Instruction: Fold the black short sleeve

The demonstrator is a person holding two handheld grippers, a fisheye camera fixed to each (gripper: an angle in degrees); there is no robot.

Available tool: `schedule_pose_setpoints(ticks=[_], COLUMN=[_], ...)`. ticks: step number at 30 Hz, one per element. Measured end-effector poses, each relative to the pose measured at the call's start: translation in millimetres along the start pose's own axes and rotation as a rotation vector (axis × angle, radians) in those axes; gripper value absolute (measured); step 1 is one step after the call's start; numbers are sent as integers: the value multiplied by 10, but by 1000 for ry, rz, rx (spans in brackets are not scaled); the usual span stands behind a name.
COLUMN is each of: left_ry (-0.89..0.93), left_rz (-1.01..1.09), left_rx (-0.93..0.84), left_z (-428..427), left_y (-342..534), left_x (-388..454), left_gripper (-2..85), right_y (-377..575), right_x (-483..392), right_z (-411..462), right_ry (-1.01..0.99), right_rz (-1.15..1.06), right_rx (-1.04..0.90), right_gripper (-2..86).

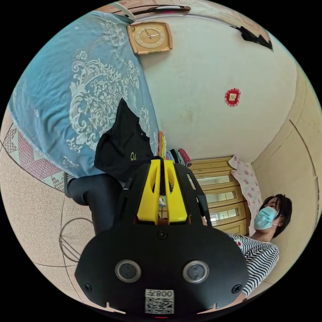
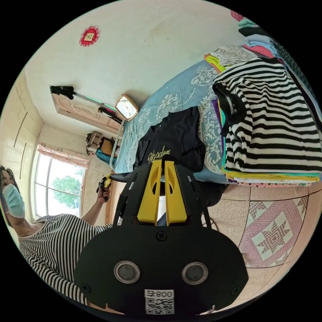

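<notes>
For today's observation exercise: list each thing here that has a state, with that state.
Black short-sleeve shirt: partly folded, lying on the blue patterned bedspread.
Striped black-and-white top: folded, topping a clothes stack.
Left hand-held gripper: shut.
Right hand-held gripper: shut.

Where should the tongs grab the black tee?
Probably the near edge of the black tee, coming from the floor side. It lies partly folded on the blue bedspread, that edge hanging over the bed's side, so there's free cloth to pinch.

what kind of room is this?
Most likely a bedroom in a home: a bed under a blue patterned bedspread, a stack of folded clothes beside the black short sleeve, and a wall clock.
</notes>
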State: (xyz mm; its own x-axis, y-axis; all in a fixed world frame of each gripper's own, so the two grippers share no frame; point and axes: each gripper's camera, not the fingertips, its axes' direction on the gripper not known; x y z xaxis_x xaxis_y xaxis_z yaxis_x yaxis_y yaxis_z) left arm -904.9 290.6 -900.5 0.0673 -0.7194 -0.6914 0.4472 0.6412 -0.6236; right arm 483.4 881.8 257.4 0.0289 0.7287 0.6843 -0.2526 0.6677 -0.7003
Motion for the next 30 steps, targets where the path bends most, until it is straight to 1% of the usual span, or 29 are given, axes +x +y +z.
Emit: schedule_pose_setpoints(ticks=[6, 9, 17, 24, 30], left_ry=[-11, -48, -117, -210, -248], left_rz=[21, 29, 17, -37, -53], left_rx=[-3, -25, -50, -64, -13], left_z=[494, 790, 1598, 2122, 2399], left_y=[-848, -1321, -2521, -3130, -3410], left_x=[101, 110, -76, -438, -641], left_gripper=[19, 19, 20, 26, 42], right_y=[-899, -1393, -2605, -3499, -3985], right_x=[-183, -251, -237, -110, -149], right_z=[215, 399, 925, 1535, 1806], right_ry=[59, 116, 166, 216, 216], right_rz=[-24, -37, -18, 16, 21], right_rx=[5, -16, -68, -180, -220], right_gripper=[10, 10, 11, 15, 18])
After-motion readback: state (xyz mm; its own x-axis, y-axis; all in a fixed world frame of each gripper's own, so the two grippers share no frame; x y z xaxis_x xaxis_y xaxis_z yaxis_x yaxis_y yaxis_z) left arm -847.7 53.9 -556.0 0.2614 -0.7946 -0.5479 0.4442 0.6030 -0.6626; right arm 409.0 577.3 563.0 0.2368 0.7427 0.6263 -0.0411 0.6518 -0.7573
